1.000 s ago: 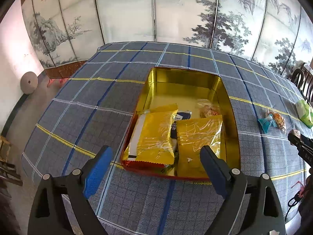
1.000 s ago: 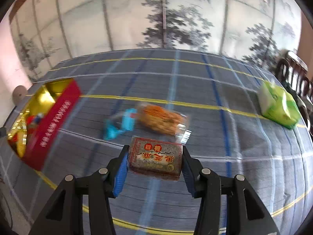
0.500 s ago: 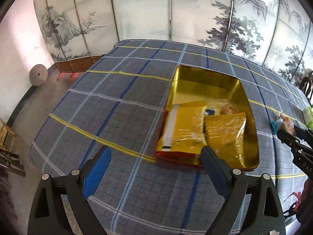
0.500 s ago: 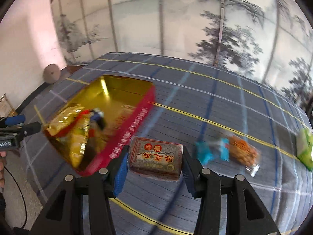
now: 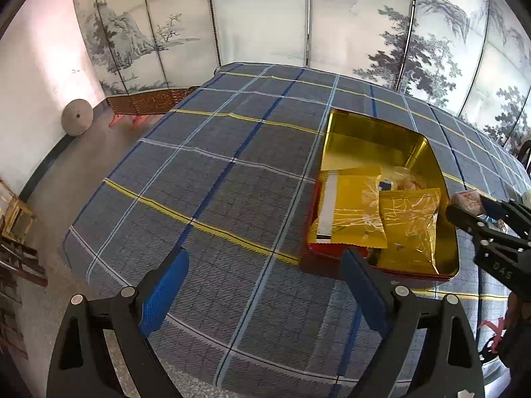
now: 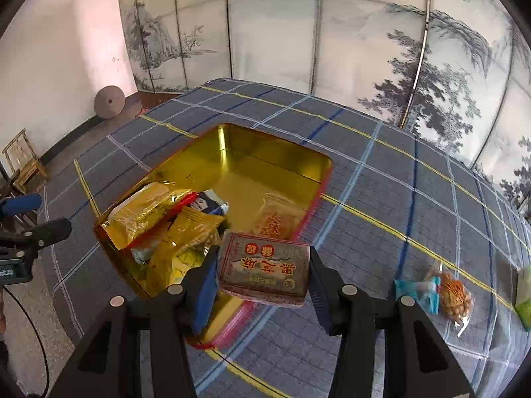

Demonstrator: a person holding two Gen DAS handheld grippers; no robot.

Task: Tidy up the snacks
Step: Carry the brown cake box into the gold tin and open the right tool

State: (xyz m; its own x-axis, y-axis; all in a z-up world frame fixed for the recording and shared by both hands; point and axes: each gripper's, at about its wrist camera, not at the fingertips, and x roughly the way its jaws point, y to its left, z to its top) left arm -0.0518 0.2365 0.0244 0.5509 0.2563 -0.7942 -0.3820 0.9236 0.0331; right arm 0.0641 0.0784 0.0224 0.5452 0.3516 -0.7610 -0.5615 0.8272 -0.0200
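We hold a brown rectangular wrapped snack block (image 6: 264,270) clamped between the blue pads of our right gripper (image 6: 264,273) — it hangs over the near right corner of the gold-lined rectangular tin with red outer walls (image 6: 282,147), above the rim, not yet inside. From the left wrist view the same block (image 5: 468,200) shows as a pale end sticking out of the right gripper (image 5: 478,207) at the tin's (image 5: 371,122) right edge.

Our left gripper (image 5: 262,285) is spread wide w/ nothing between its blue pads, hovering over the blue-grey plaid tablecloth (image 5: 215,179), near the tin's left front corner.

Inside the tin: a large gold foil packet w/ a white strip (image 5: 348,209), a crinkled yellow-gold packet (image 5: 410,219) beside it, a small dark blue-and-white packet (image 6: 212,204) and a clear wrapper of orange-printed snack (image 6: 277,219) on the tin floor.

On the cloth, well right of the tin, lie a clear bag of orange snacks w/ a teal end (image 6: 438,290) and a green packet (image 6: 524,293) at the frame edge.

The block's label carries large red Chinese characters, seen upside down — we can't read them reliably. The right gripper body shows "DAS" (image 5: 501,270).
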